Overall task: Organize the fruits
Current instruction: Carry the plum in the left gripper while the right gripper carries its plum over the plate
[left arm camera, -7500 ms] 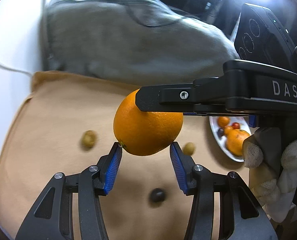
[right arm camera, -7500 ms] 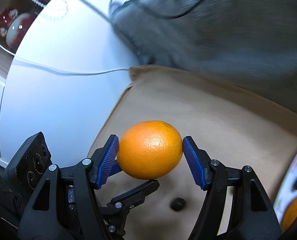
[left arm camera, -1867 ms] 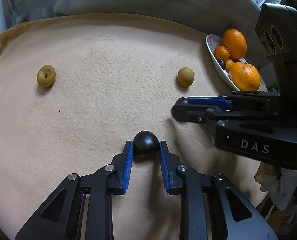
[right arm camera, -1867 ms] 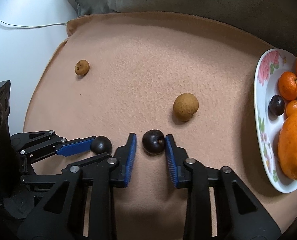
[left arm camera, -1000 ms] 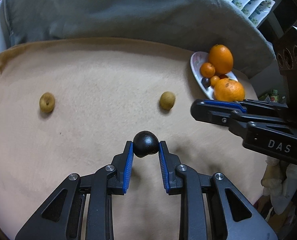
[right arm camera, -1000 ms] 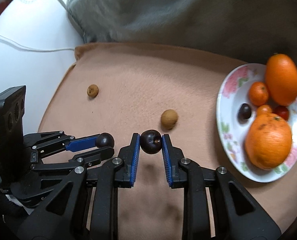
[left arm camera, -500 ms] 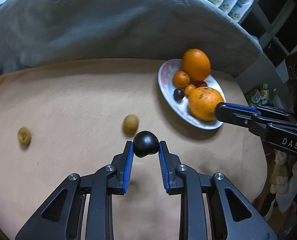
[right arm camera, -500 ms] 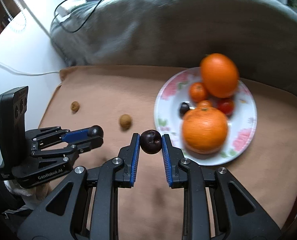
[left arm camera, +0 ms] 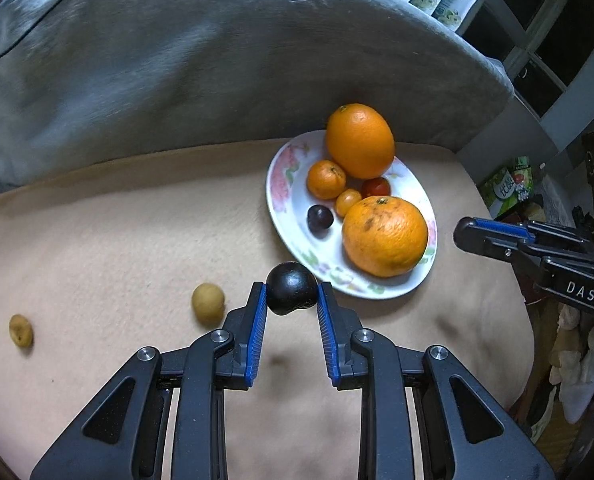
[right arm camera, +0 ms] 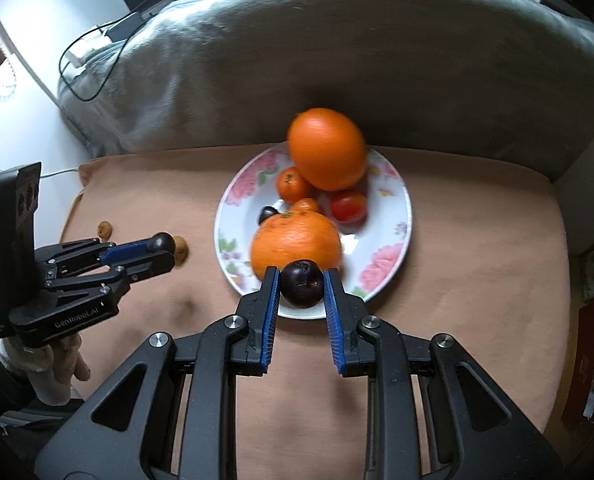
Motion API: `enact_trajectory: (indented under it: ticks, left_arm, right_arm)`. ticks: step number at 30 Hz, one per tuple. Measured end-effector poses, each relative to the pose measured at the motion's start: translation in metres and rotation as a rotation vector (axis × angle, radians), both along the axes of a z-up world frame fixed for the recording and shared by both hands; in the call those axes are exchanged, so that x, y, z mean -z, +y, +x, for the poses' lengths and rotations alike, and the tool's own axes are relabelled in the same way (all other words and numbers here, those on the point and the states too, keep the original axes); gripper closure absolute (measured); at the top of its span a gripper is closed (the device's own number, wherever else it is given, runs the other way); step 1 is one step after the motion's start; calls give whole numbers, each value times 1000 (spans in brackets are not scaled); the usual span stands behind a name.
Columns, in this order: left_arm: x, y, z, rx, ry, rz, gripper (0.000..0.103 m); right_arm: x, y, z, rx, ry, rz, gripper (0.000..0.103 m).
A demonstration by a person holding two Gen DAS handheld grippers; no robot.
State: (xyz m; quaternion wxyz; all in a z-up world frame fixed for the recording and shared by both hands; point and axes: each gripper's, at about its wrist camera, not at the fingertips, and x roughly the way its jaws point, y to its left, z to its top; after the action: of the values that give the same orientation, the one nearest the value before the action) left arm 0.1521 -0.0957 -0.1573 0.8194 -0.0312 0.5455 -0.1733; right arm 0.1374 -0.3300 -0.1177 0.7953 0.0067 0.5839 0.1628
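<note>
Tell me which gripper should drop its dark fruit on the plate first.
Right. The right gripper holds its dark plum over the floral plate near rim. The left gripper with its dark fruit looks short of the plate's edge, over the tan cloth.

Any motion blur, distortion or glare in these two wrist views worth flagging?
Left wrist: mostly sharp; fisheye bends the grey cushion; a small brown fruit at the left edge smears slightly. Right wrist: the big orange and red tomato on the plate are motion-blurred; bright window glare upper left.
</note>
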Motion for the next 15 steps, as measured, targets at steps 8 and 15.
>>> enact_trajectory:
  ticks: [8, 15]
  left_arm:
    - [-1, -15, 12, 22, 0, 5, 79]
    - [3, -22, 23, 33, 11, 14, 79]
  right_arm:
    - [9, -12, 6, 13, 11, -11, 80]
    - [18, -17, 13, 13, 24, -16, 80]
